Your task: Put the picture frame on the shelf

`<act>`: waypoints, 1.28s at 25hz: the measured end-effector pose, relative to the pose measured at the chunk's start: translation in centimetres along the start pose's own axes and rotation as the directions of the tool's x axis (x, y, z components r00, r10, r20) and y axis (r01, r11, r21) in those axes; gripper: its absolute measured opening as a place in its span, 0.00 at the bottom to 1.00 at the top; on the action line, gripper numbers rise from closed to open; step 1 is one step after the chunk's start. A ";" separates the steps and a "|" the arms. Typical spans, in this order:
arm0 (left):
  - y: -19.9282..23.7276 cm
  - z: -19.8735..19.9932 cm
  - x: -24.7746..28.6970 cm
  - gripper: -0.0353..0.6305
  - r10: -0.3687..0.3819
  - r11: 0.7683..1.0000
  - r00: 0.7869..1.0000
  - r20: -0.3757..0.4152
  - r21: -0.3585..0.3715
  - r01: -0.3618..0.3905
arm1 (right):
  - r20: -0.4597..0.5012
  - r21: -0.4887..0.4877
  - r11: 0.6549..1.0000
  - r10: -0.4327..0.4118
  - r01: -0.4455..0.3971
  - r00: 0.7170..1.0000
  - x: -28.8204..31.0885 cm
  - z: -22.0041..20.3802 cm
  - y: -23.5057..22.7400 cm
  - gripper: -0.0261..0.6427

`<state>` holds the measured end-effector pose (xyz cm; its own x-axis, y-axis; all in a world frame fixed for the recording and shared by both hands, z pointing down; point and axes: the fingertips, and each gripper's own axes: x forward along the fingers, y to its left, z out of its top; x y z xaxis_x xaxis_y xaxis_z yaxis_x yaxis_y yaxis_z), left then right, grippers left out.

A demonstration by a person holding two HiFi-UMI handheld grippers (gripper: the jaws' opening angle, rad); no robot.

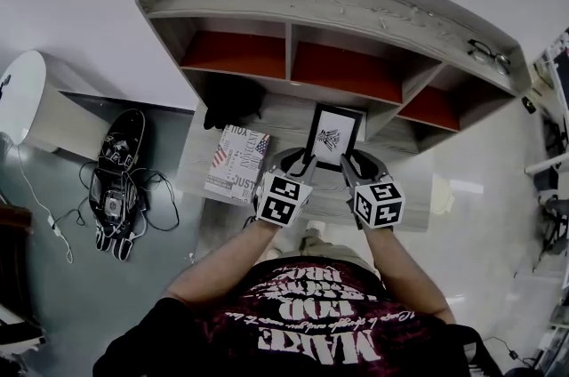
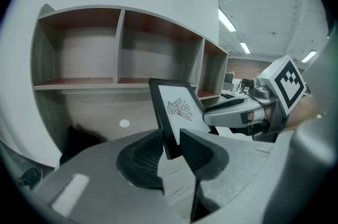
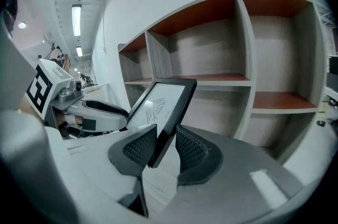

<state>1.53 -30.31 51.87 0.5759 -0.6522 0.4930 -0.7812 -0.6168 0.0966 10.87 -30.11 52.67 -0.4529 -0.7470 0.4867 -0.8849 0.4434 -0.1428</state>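
A black picture frame (image 1: 333,136) with a white print stands upright over the desk, below the shelf's middle compartment. My left gripper (image 1: 298,160) is shut on its left lower edge and my right gripper (image 1: 356,162) on its right lower edge. In the left gripper view the frame (image 2: 182,106) sits edge-on between my left gripper's (image 2: 171,146) pads, with the right gripper (image 2: 232,112) behind it. The right gripper view has the frame (image 3: 158,106) pinched in my right gripper (image 3: 163,146). The grey wooden shelf (image 1: 356,11) has empty compartments with red-brown floors.
On the desk (image 1: 200,153) a book with a flag cover (image 1: 236,162) lies left of the frame, with a black object (image 1: 233,102) behind it. Glasses (image 1: 489,55) rest on the shelf top. A black skateboard with cables (image 1: 120,180) lies on the floor at left.
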 end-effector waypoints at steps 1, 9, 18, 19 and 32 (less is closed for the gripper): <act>-0.1 0.4 0.0 0.21 -0.001 1.000 1.000 0.007 0.001 0.001 | 0.008 -0.002 1.000 -0.003 0.003 1.000 -0.1 0.4 -0.1 0.24; 0.3 3.4 1.0 0.21 -0.004 1.000 0.999 0.047 0.006 0.004 | 0.057 -0.024 1.000 -0.010 0.012 0.998 -0.1 3.3 -1.6 0.24; 0.5 5.9 3.3 0.21 -0.023 1.000 0.999 0.048 -0.003 0.023 | 0.083 -0.016 1.000 -0.014 0.015 0.996 0.5 5.5 -4.1 0.24; 0.5 6.1 3.5 0.21 -0.027 1.000 0.998 0.048 -0.011 0.028 | 0.084 -0.013 1.000 -0.012 0.013 0.996 0.6 5.6 -4.4 0.24; 2.2 10.0 7.1 0.21 -0.026 0.996 0.999 0.047 -0.089 0.030 | 0.101 0.025 0.999 0.039 -0.042 0.994 3.0 9.2 -8.2 0.24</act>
<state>6.33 -40.67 46.93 0.6065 -0.6563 0.4489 -0.7821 -0.5941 0.1881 15.73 -40.55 47.37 -0.4962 -0.7752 0.3910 -0.8674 0.4622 -0.1843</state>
